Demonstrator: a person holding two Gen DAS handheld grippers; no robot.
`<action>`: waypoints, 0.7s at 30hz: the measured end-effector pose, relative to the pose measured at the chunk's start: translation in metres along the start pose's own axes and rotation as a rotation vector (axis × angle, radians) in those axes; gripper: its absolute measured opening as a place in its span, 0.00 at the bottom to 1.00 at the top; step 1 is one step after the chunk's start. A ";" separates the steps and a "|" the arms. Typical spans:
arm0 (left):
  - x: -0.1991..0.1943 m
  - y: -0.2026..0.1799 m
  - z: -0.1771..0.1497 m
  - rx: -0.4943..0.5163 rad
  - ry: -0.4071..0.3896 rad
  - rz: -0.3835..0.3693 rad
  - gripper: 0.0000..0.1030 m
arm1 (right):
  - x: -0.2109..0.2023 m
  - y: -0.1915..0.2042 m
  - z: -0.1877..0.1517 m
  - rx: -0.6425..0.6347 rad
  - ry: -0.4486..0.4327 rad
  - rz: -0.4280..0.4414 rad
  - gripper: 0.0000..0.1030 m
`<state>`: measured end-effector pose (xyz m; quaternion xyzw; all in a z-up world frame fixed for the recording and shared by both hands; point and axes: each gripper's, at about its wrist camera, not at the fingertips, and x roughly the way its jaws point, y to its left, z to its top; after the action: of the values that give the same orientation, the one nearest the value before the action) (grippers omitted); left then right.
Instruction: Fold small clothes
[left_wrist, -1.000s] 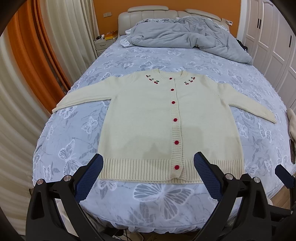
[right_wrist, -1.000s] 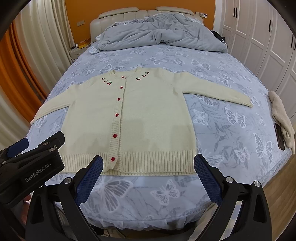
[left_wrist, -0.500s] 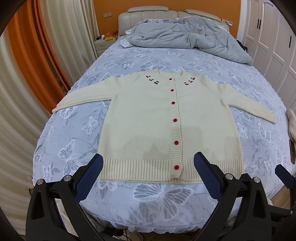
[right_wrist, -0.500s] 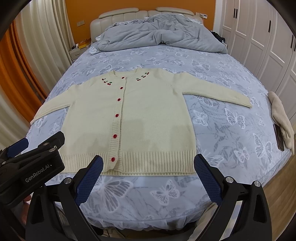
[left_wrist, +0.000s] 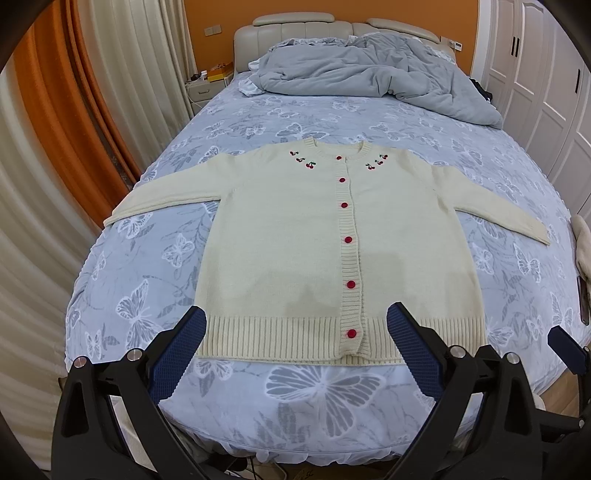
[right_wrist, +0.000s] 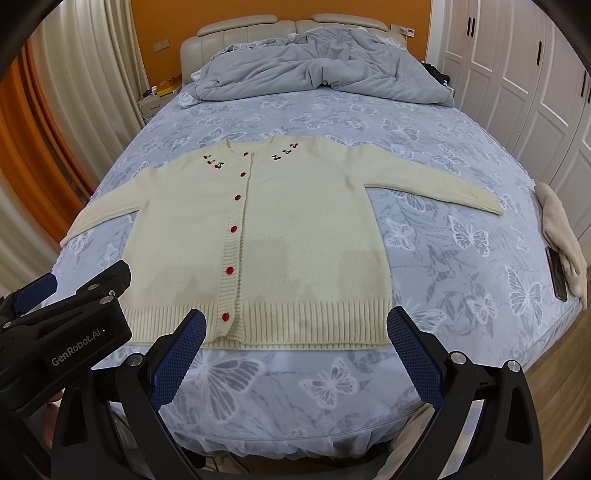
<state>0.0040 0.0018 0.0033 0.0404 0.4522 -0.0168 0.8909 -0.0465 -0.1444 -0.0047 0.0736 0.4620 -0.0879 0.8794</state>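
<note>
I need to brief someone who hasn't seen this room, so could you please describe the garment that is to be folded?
On the butterfly-print bed, below the crumpled grey duvet, a cream knitted cardigan lies flat, face up, sleeves spread. Its red buttons and embroidered cherries at the neckline distinguish it from the plain beige cloth at the bed's right edge.

The cardigan (left_wrist: 295, 251) lay flat and unfolded on the bed (left_wrist: 147, 266), both sleeves spread, with bare sheet along each side and a strip of it below the hem. The left gripper (left_wrist: 295, 347) and right gripper (right_wrist: 295, 347) hung wide open above the foot edge, touching nothing. The left one sat just beside the right, crowding its left flank. A crumpled duvet (right_wrist: 314, 70) blocked the head end. A cloth (right_wrist: 561, 236) and phone (right_wrist: 556, 273) lay at the right edge, near the right cuff.
</note>
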 end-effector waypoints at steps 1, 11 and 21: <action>0.000 -0.001 0.000 0.000 0.000 -0.001 0.93 | 0.000 0.000 0.000 0.000 0.000 0.000 0.94; -0.001 -0.001 0.000 0.001 -0.003 0.000 0.93 | 0.000 0.000 0.001 -0.003 0.000 -0.001 0.94; -0.001 -0.001 0.000 0.002 -0.002 0.001 0.93 | 0.001 0.000 0.001 -0.001 0.001 -0.001 0.94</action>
<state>0.0035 0.0010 0.0039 0.0416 0.4511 -0.0171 0.8913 -0.0451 -0.1442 -0.0047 0.0728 0.4628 -0.0881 0.8791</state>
